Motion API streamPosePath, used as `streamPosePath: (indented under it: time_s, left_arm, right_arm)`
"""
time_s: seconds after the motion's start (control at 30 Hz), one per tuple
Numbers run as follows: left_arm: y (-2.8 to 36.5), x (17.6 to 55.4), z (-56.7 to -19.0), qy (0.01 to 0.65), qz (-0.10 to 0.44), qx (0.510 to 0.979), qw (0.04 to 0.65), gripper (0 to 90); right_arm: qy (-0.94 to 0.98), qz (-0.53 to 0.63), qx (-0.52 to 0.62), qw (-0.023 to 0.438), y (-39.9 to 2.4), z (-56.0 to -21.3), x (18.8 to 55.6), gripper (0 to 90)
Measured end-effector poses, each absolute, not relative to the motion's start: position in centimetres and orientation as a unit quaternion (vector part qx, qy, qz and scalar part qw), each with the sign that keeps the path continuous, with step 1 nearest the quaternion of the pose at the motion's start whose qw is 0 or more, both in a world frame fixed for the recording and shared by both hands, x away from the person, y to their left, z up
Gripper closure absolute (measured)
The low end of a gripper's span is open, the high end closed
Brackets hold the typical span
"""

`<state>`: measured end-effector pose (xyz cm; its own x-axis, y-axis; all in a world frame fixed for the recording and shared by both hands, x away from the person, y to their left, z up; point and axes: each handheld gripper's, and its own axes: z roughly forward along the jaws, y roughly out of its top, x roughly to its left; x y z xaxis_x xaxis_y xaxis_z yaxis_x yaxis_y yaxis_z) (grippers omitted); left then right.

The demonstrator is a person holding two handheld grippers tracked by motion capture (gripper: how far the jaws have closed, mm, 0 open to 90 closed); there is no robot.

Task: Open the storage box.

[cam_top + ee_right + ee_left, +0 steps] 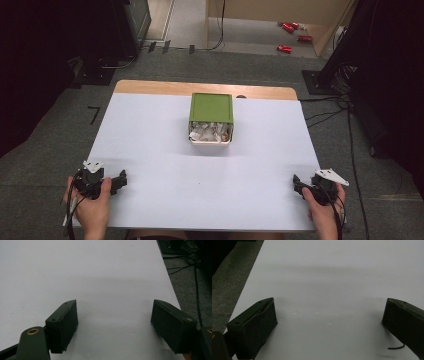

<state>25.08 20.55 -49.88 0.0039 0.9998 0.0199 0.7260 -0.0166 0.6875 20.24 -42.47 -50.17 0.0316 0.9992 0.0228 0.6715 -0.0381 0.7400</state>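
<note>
Box (211,119) of white material with a green lid (211,107) slid partway back stands at the centre of the high view, on the white table (150,150), nearer the far edge than the near one. Contents (209,132) show in the uncovered strip at its near side; they look like crumpled white scraps, though what they are cannot be made out. Left gripper (112,183) rests at the lower left of the frame, right gripper (299,186) at the lower right, each held in a hand at the table's near corners. Both stand released: in the left gripper view (329,315) and the right gripper view (113,322) the jaws gape wide with bare tabletop between them. Box lies well apart from both, up-frame and inward from each. Its long axis runs front to back. Judged by position, neither hand is clearly nearer; either would reach forward and toward the middle.
</note>
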Motion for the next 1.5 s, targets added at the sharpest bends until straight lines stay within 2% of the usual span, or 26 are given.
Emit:
streamPosePath:
  time_s: [0.07, 0.1, 0.5, 1.5]
  left_arm:
    - [20.6, 25.1, -49.9, 0.653, 0.267, 0.661, 0.256, 0.0]
    - [20.6, 25.1, -49.9, 0.654, 0.266, 0.66, 0.258, 0.0]
    - [20.6, 25.1, -49.9, 0.653, 0.268, 0.66, 0.256, 0.0]
    - [20.6, 25.1, -49.9, 0.653, 0.268, 0.66, 0.257, 0.0]
  right_arm:
    - [0.635, 0.286, 0.658, 0.288, -42.3, -50.1, 20.2, 22.9]
    - [0.633, 0.282, 0.652, 0.306, -42.1, -50.0, 20.0, 23.4]
    - [0.622, 0.313, 0.645, 0.316, -40.4, -46.9, 20.4, 23.2]
    - [0.644, 0.346, 0.606, 0.313, -33.4, -43.3, 23.3, 23.5]
